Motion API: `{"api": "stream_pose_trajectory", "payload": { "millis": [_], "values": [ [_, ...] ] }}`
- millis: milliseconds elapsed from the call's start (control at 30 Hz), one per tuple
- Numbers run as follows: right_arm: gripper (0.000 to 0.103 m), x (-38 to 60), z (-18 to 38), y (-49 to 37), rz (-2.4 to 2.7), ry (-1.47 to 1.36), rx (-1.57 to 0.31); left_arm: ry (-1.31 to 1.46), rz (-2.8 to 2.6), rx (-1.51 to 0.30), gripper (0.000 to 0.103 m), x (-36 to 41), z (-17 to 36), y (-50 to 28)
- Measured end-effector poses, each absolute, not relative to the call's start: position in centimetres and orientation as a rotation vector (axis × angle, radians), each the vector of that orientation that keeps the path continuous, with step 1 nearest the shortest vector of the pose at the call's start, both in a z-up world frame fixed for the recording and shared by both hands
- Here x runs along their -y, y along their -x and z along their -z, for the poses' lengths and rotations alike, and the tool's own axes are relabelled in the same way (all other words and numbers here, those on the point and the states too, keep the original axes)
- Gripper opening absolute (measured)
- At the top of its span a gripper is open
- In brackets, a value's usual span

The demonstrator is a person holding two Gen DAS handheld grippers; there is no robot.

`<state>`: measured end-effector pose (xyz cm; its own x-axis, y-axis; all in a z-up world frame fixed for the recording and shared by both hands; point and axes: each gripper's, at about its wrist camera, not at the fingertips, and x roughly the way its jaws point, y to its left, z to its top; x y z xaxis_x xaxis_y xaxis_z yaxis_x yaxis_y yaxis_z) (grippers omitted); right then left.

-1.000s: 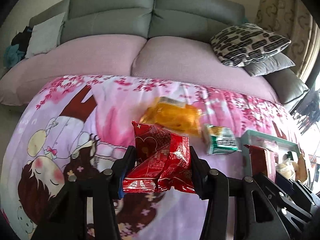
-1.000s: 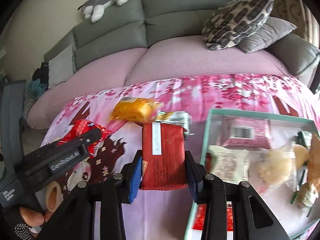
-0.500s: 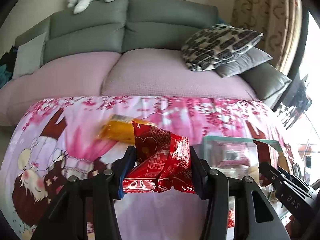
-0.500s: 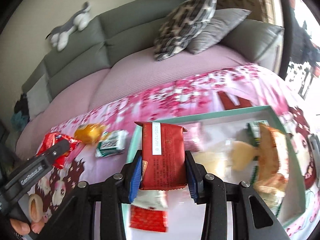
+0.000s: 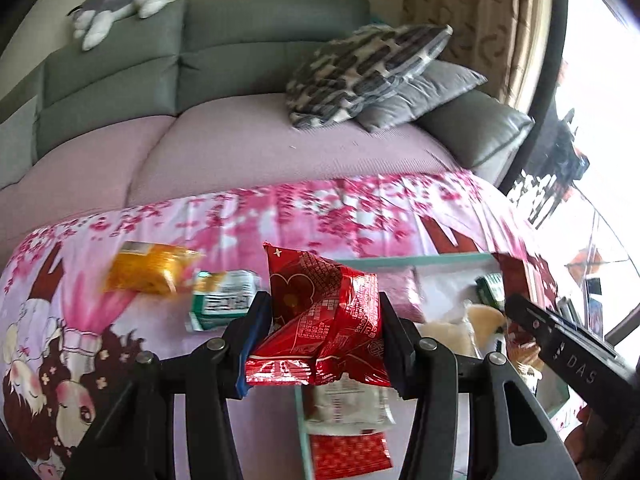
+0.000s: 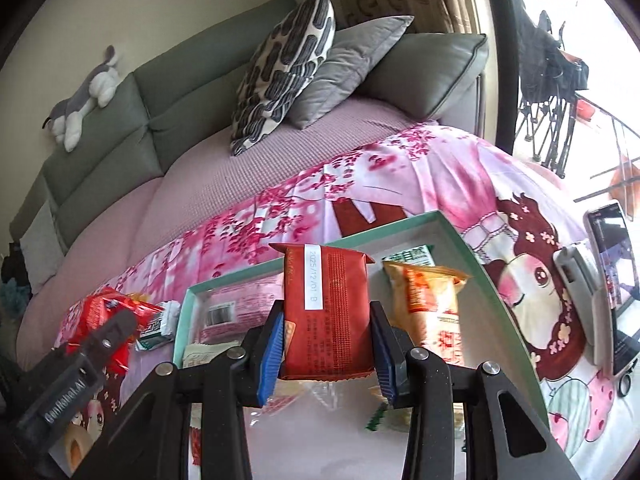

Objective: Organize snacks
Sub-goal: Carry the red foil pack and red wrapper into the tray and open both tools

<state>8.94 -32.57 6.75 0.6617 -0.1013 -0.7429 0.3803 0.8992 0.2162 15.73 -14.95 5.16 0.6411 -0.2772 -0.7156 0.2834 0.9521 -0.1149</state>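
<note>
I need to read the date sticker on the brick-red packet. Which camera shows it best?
The right wrist view: the brick-red packet sits upright in the right claw, sticker facing the camera. The left wrist view shows only its blurred edge.

Right tongs [image 6: 327, 344] clamped on red snack packet [image 6: 326, 312] above teal tray [image 6: 464, 242].
</note>
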Motion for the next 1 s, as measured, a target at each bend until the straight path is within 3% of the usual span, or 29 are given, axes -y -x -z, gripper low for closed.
{"api": "stream_pose_trajectory", "payload": {
  "millis": [1000],
  "values": [
    [0.043,32.1,-4.8,-10.1,0.272,-0.323,-0.913,-0.093,0.379,-0.884,0.053,19.1,-1.5,-16.0]
  ]
}}
